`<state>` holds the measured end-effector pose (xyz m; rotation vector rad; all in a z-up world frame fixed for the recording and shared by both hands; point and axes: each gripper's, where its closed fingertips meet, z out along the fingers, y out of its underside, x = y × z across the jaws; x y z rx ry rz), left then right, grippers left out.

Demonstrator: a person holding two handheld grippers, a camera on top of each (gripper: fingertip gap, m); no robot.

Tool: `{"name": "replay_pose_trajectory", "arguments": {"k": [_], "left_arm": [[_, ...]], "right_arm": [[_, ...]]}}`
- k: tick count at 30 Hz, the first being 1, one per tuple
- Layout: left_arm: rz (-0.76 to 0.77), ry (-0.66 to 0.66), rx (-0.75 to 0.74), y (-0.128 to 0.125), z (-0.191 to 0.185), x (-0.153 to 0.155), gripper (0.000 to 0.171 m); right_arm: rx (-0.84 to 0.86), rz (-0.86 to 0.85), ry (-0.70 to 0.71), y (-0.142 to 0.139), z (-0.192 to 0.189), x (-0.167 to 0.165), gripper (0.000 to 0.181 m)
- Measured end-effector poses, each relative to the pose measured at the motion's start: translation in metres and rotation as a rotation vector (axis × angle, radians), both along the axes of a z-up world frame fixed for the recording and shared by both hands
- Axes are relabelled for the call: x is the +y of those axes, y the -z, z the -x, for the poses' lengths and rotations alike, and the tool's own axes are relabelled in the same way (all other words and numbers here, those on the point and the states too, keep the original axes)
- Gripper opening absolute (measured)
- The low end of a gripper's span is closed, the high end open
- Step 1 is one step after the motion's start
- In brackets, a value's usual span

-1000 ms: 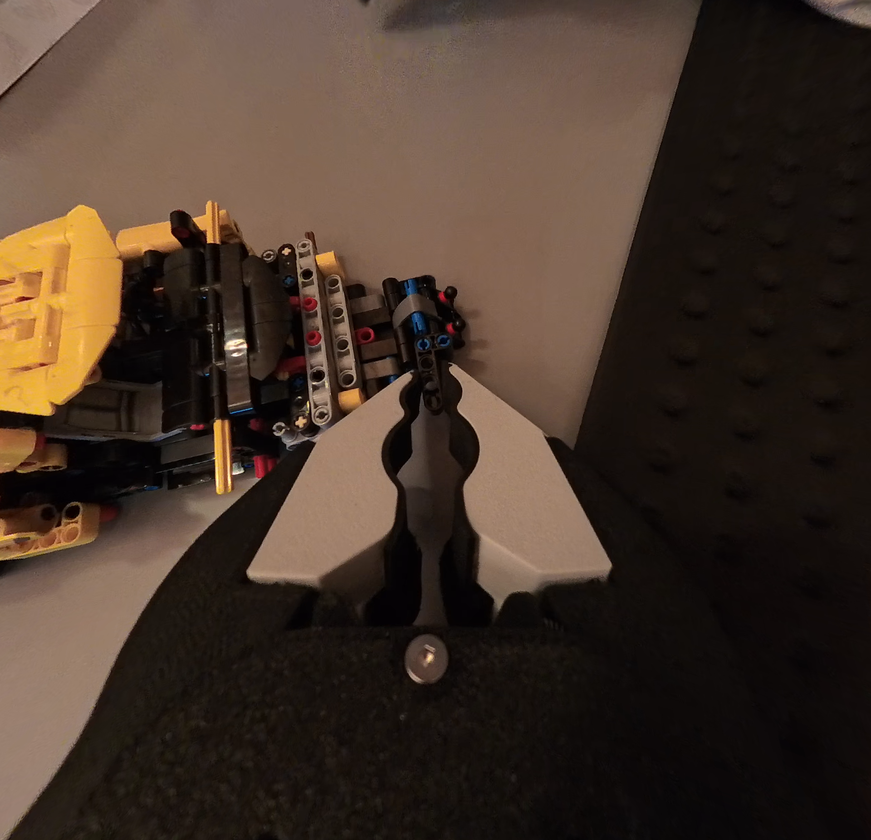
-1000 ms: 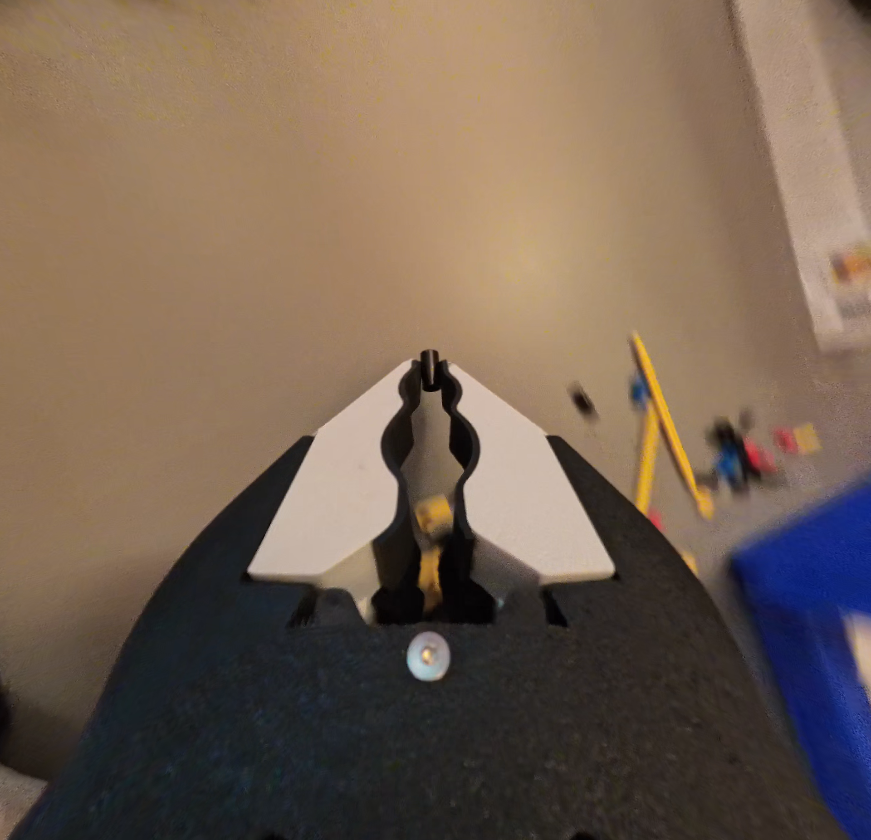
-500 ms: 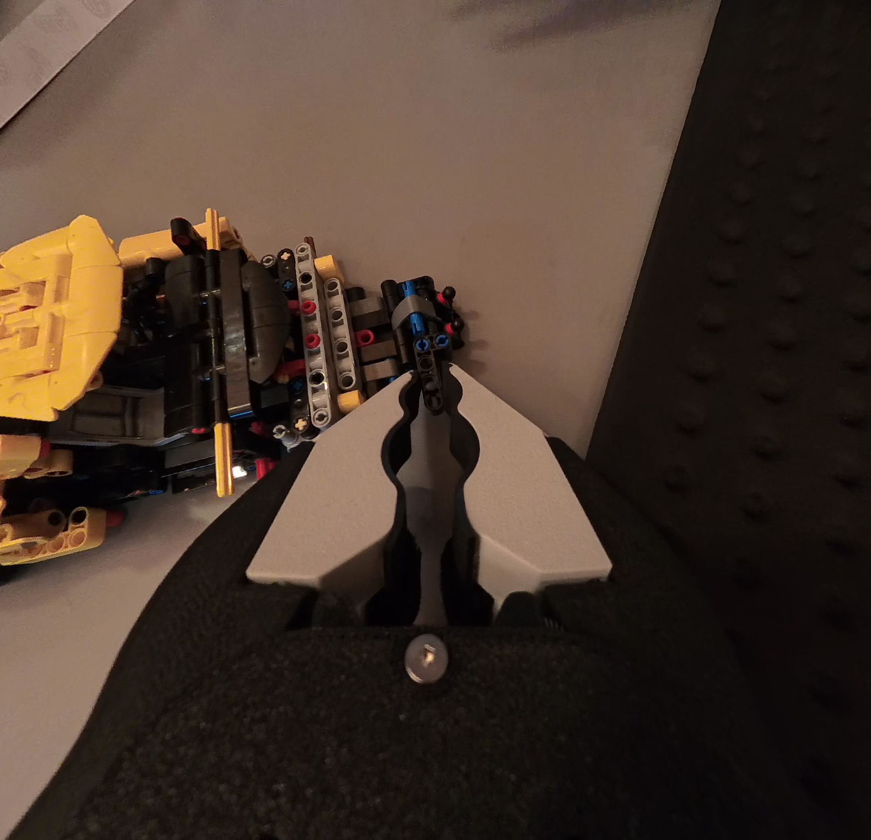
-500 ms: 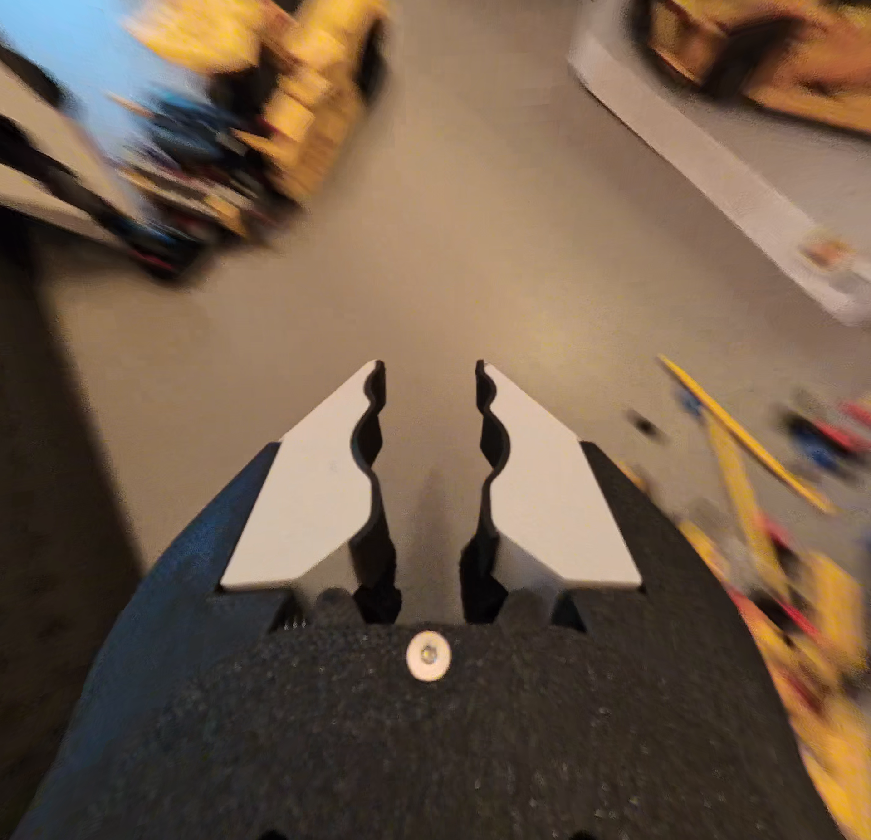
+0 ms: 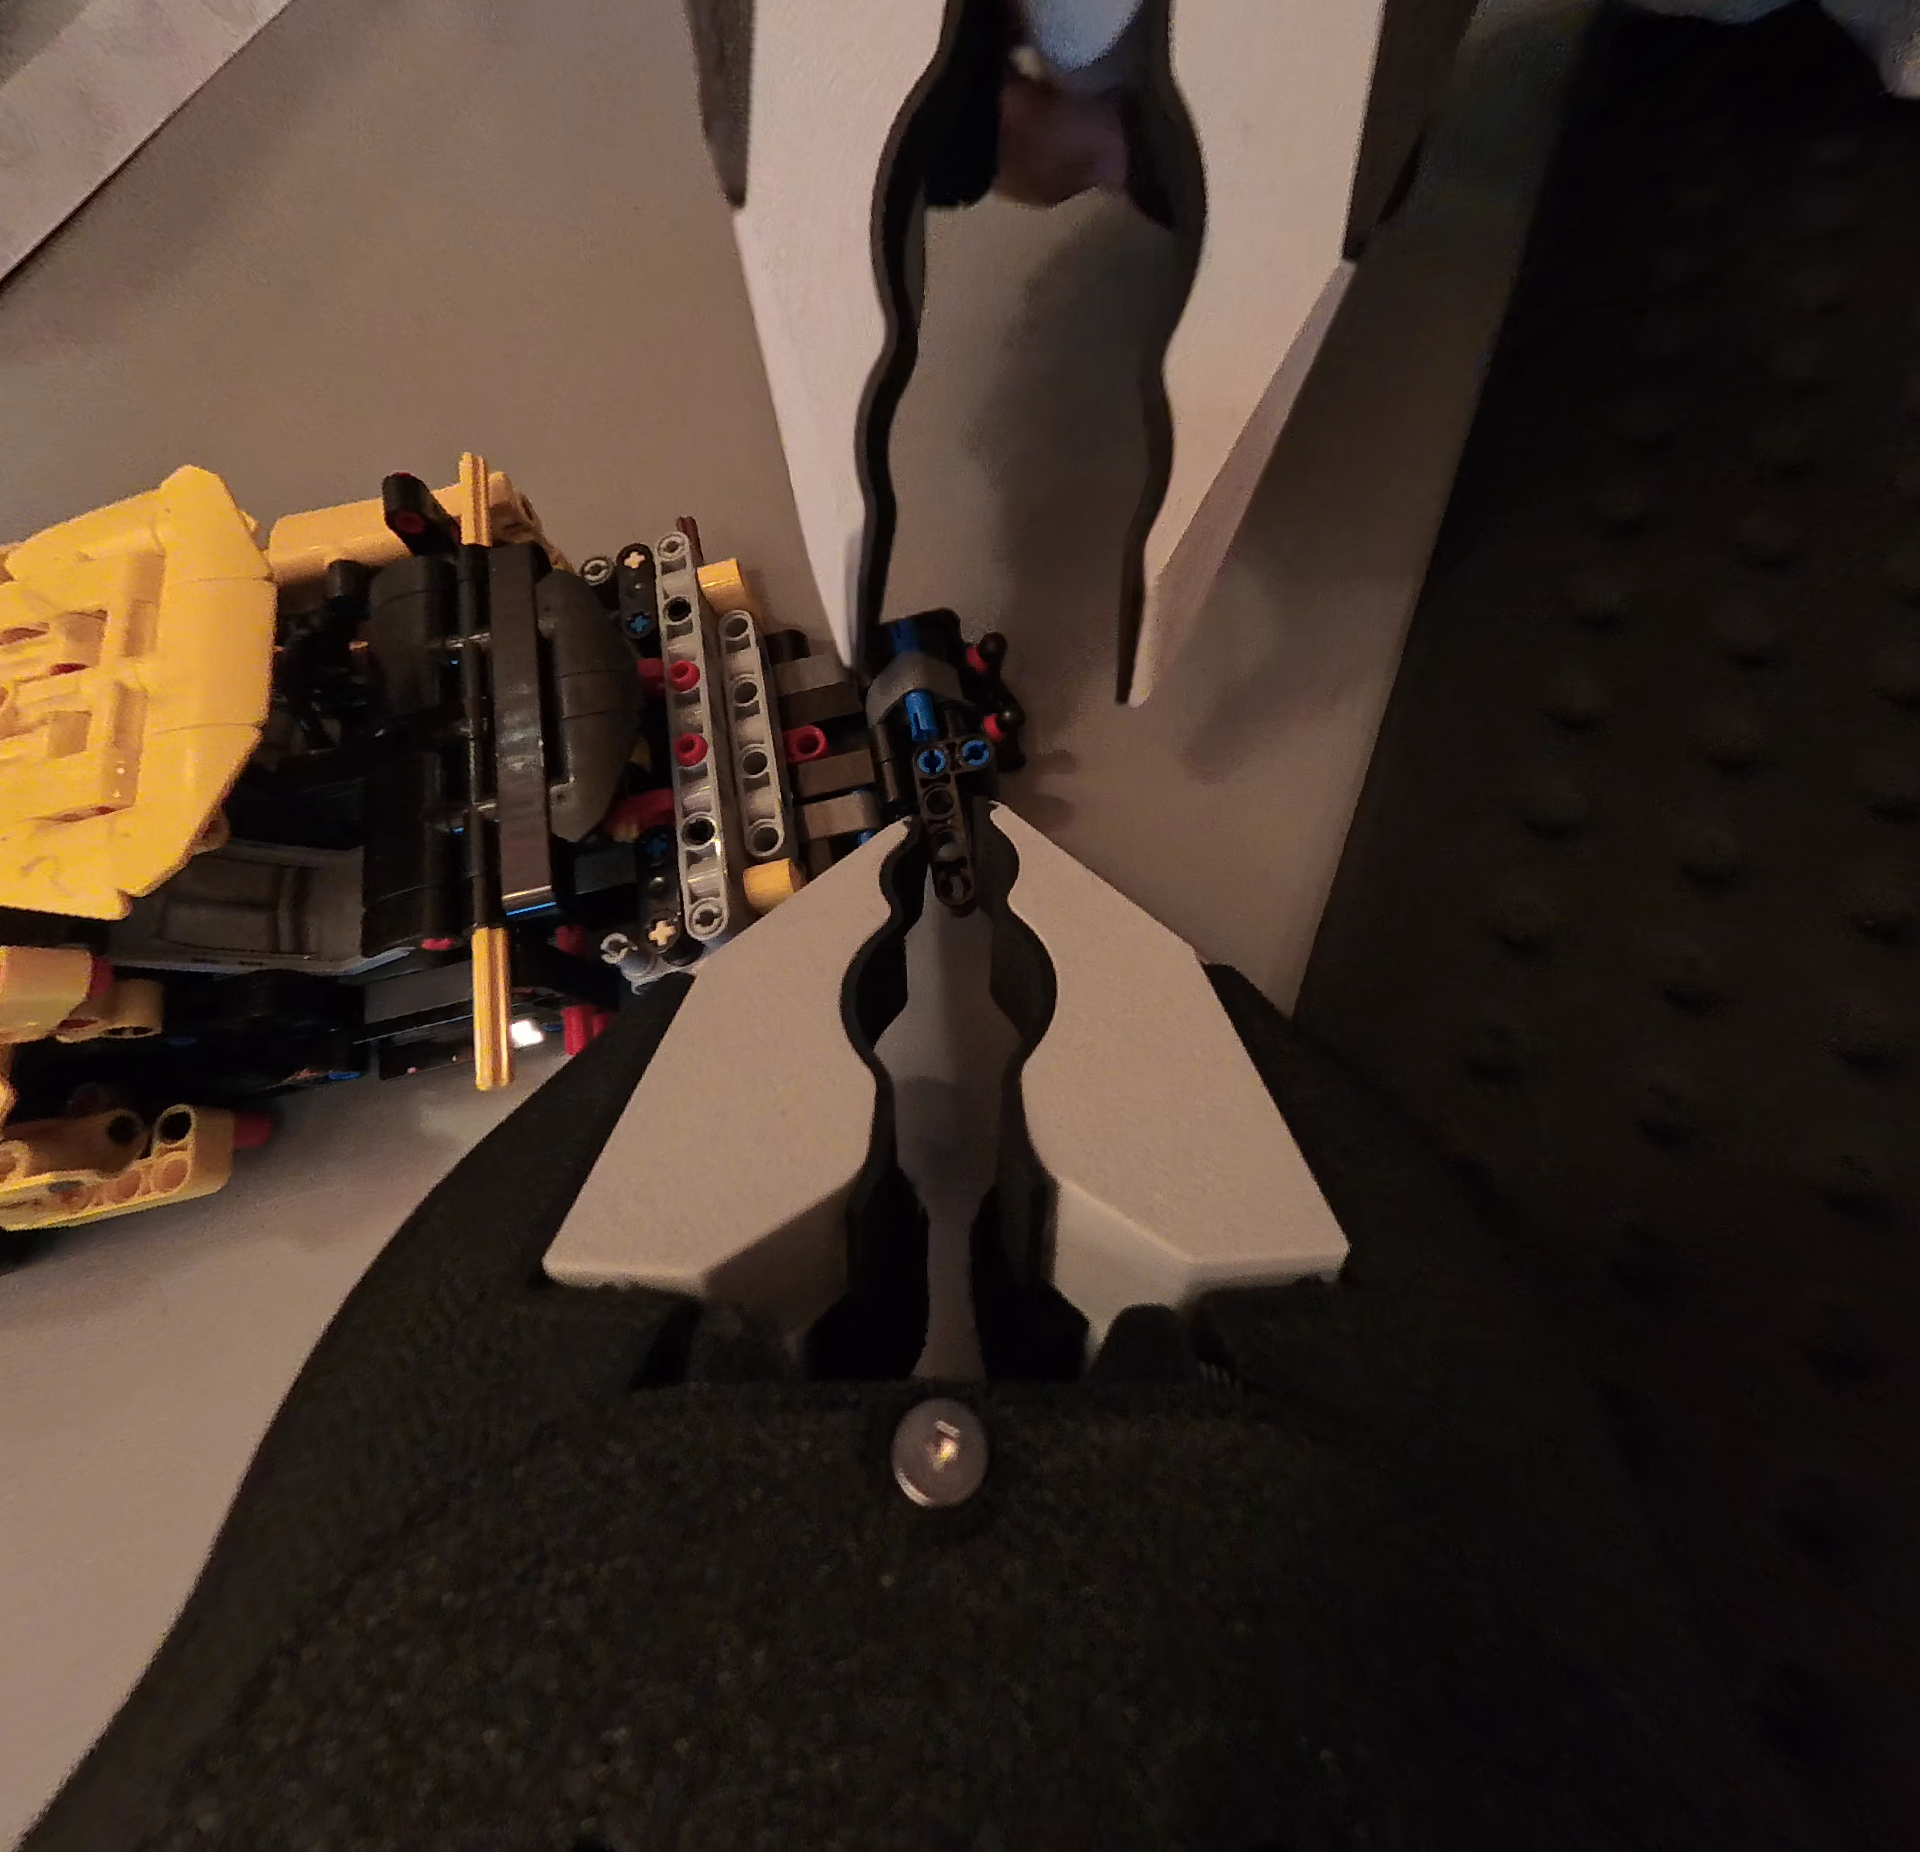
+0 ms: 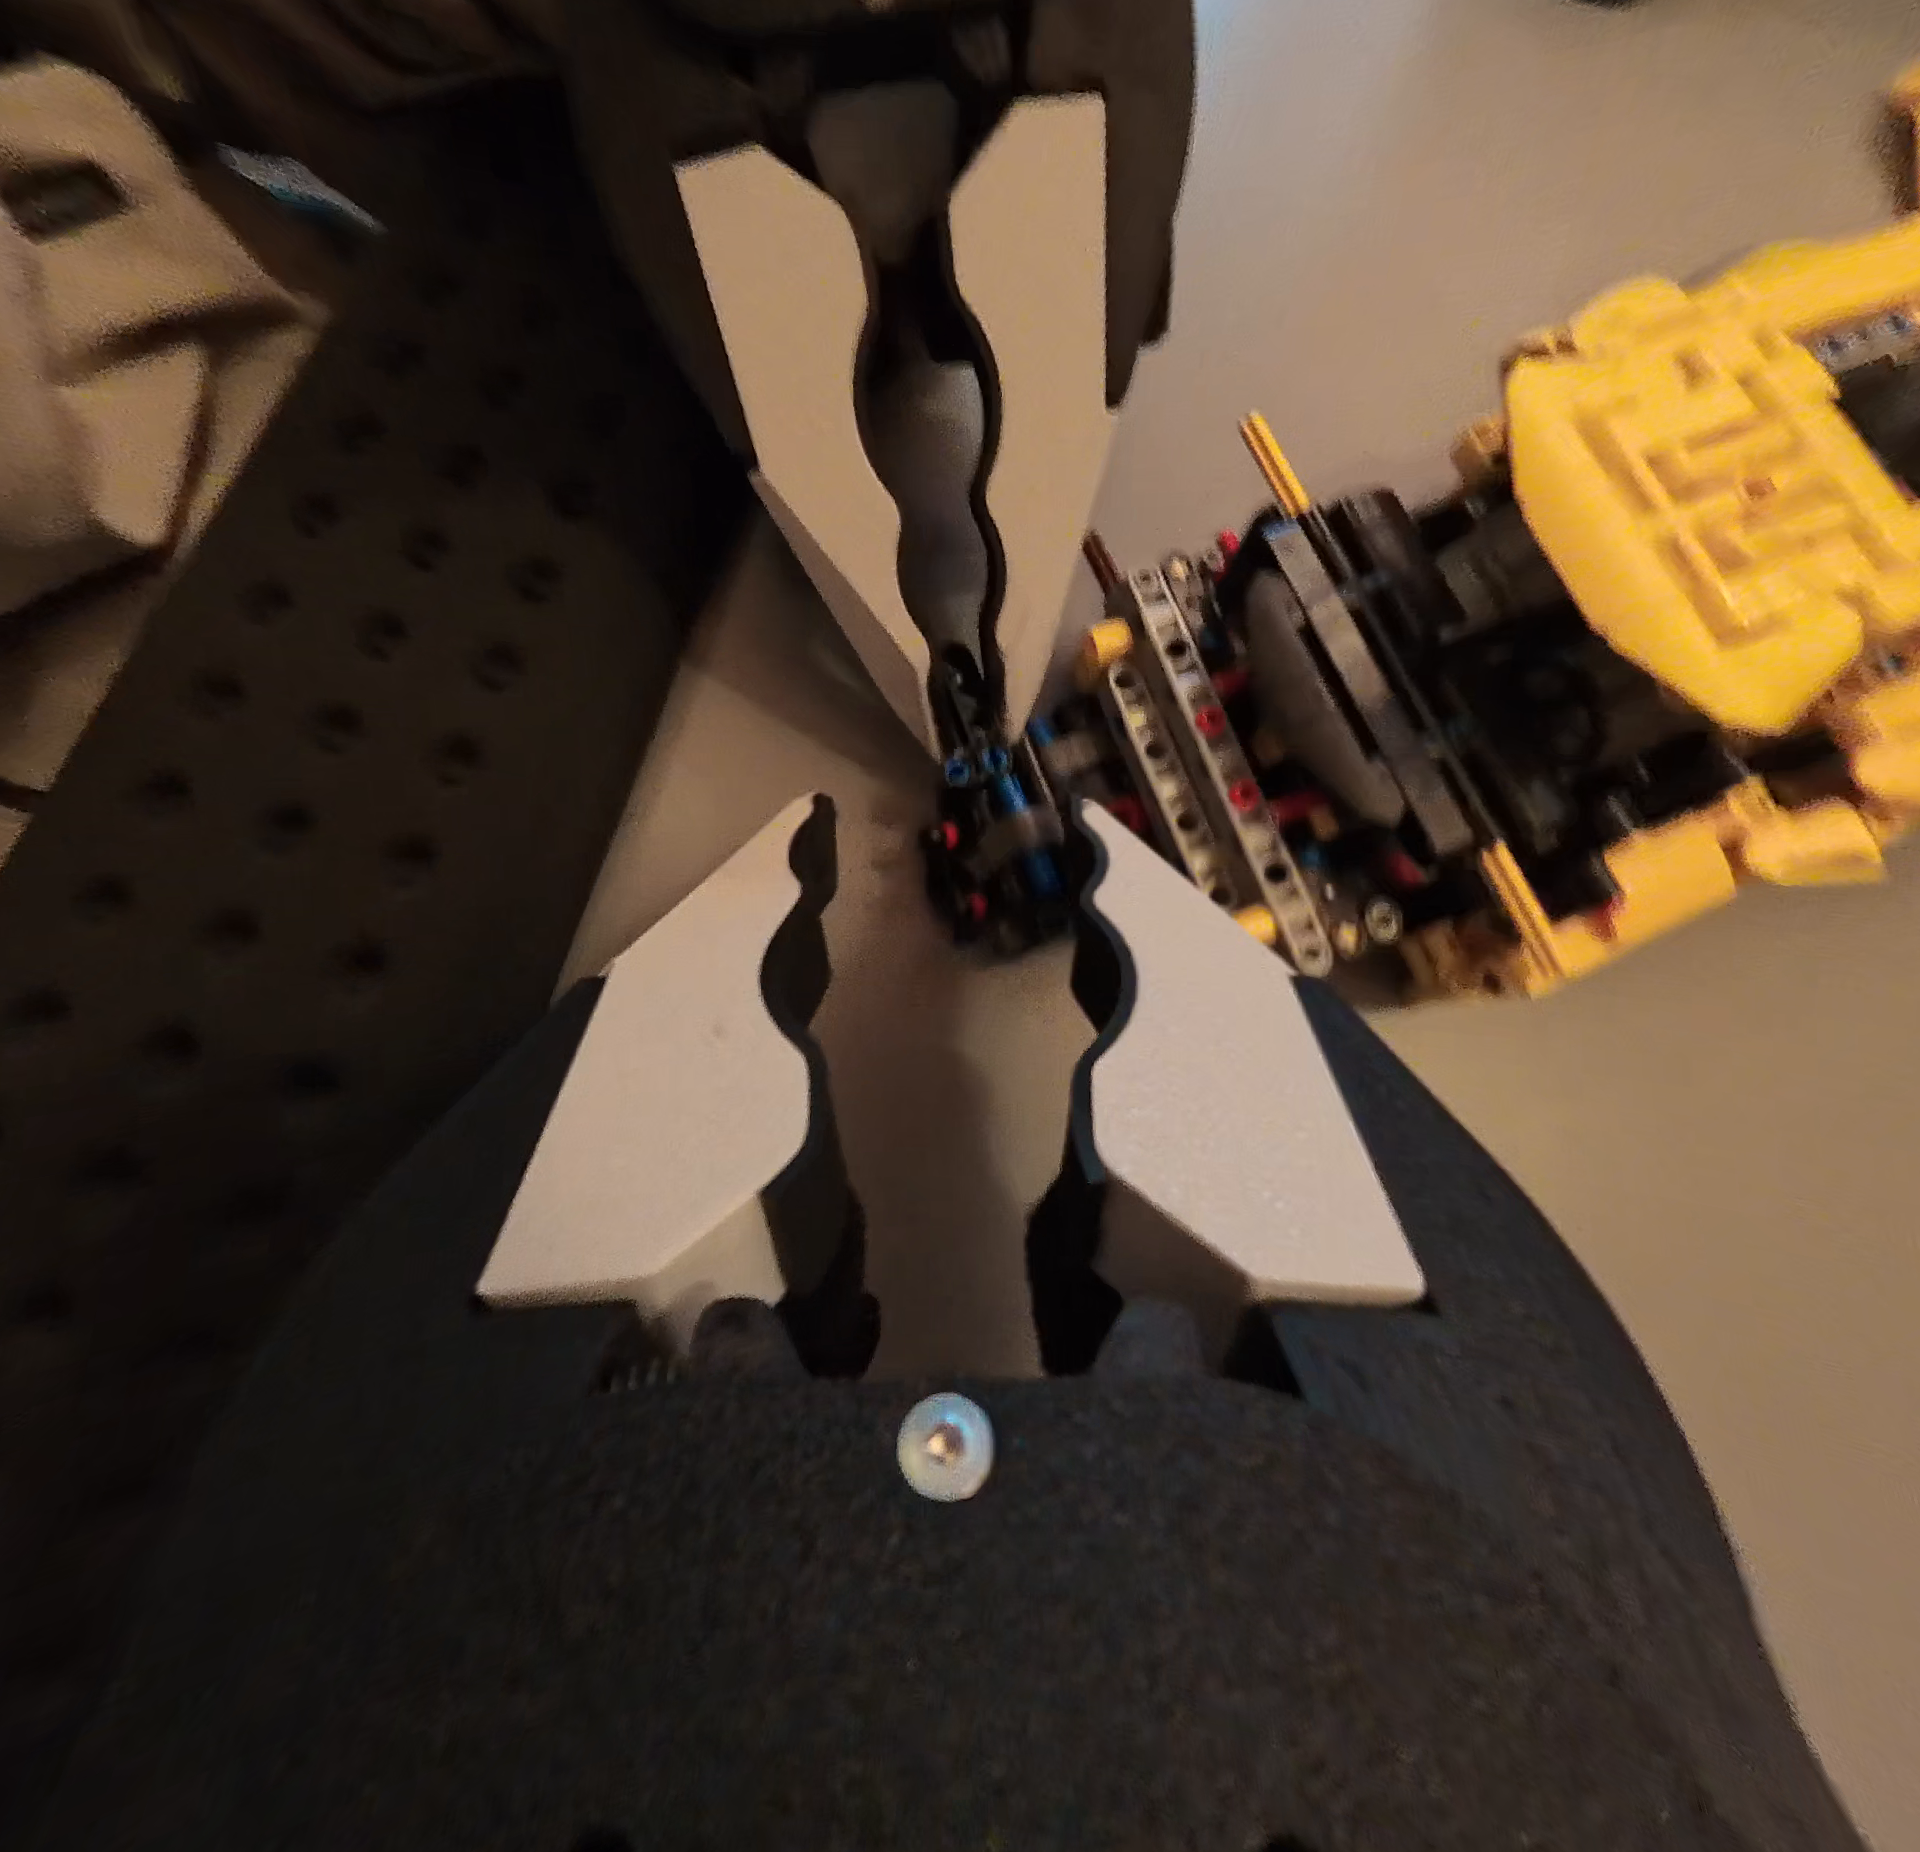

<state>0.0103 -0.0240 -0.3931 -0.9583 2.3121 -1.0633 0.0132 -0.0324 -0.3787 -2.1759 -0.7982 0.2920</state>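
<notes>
Being pinched between the closed tips of the left gripper (image 5: 954, 846) is a small black beam at the end of the yellow and black brick-built vehicle (image 5: 312, 826), which is lying on the pale table (image 5: 468, 275). Facing it, the right gripper (image 6: 951, 846) is being held wide open, gripping nothing, its fingers straddling the same black end cluster (image 6: 997, 846). A dark studded mat (image 5: 1662, 867) is bordering the table just beside both tools, while open tabletop is being left beyond the model.
</notes>
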Motion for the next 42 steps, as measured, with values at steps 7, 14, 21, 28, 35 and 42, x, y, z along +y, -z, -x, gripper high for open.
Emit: {"name": "replay_pose_trajectory", "arguments": {"k": [7, 14, 21, 28, 35, 42], "left_arm": [[-0.036, 0.001, -0.018, 0.0, 0.001, 0.001, 0.007], [-0.027, -0.007, -0.018, -0.003, 0.001, 0.003, 0.005], [0.04, -0.019, 0.005, -0.005, 0.0, 0.005, 0.005], [0.083, -0.037, 0.02, -0.007, -0.003, 0.007, 0.004], [0.108, -0.059, 0.002, -0.012, -0.006, 0.009, 0.004], [0.432, -0.223, -0.263, -0.083, -0.024, 0.029, 0.006]], "right_arm": [[-0.026, -0.048, -0.07, 0.016, 0.0, 0.016, 0.024], [0.019, -0.034, -0.061, 0.017, 0.002, 0.016, 0.025], [0.054, -0.046, -0.049, 0.017, 0.002, 0.018, 0.025], [0.07, -0.034, -0.033, 0.017, 0.0, 0.021, 0.025], [0.093, -0.043, -0.013, 0.014, -0.001, 0.023, 0.025], [0.06, -0.043, -0.022, 0.017, 0.002, 0.022, 0.025]]}}
